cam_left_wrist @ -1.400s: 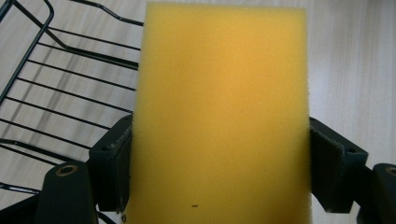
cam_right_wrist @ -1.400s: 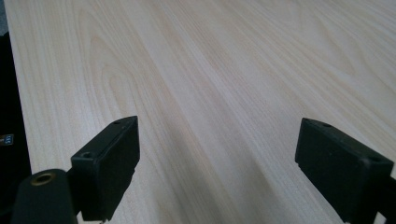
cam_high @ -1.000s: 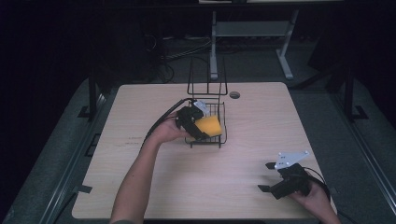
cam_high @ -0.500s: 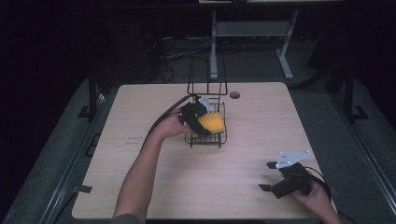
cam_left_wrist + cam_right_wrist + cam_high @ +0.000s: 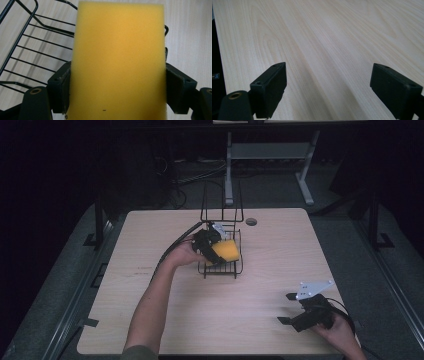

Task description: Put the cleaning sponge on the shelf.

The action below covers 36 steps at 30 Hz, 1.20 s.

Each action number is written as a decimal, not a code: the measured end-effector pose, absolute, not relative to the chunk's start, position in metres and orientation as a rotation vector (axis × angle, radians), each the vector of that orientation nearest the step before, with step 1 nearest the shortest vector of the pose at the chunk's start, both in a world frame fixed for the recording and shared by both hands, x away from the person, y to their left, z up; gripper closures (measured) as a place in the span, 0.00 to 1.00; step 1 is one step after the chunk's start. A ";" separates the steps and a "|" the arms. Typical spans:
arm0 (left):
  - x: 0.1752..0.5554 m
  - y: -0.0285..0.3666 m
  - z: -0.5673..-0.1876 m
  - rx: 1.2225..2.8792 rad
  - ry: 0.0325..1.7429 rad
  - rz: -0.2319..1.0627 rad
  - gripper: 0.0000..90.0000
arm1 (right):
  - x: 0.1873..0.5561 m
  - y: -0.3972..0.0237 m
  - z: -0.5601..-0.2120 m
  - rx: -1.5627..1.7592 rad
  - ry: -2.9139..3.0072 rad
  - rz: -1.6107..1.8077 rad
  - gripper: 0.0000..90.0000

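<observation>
Low right in the high view, the right gripper (image 5: 292,309) rests with jaws wide apart over the bare table (image 5: 150,320). Mid-frame, the left gripper (image 5: 214,251) clamps a yellow sponge (image 5: 117,62) by its side edges above the wire rack (image 5: 235,270); it looks soft, light and squashy. No readable writing.

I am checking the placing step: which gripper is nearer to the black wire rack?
Left. The left gripper holds the yellow sponge over the black wire rack. The right gripper is open, far away near the table's front right corner.
</observation>
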<state>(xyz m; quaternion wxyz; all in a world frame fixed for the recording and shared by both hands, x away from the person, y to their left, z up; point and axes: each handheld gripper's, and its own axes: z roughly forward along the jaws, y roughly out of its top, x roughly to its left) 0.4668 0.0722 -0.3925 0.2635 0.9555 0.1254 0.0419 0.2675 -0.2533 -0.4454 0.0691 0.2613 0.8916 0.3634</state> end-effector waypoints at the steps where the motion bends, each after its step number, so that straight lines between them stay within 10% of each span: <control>1: 0.467 0.073 -0.393 2.582 0.341 0.115 0.24 | 0.267 -0.253 -0.445 0.789 2.683 1.095 0.15; 36: 0.471 0.070 -0.401 2.600 0.336 0.107 0.18 | 0.266 -0.253 -0.444 0.789 2.684 1.083 0.15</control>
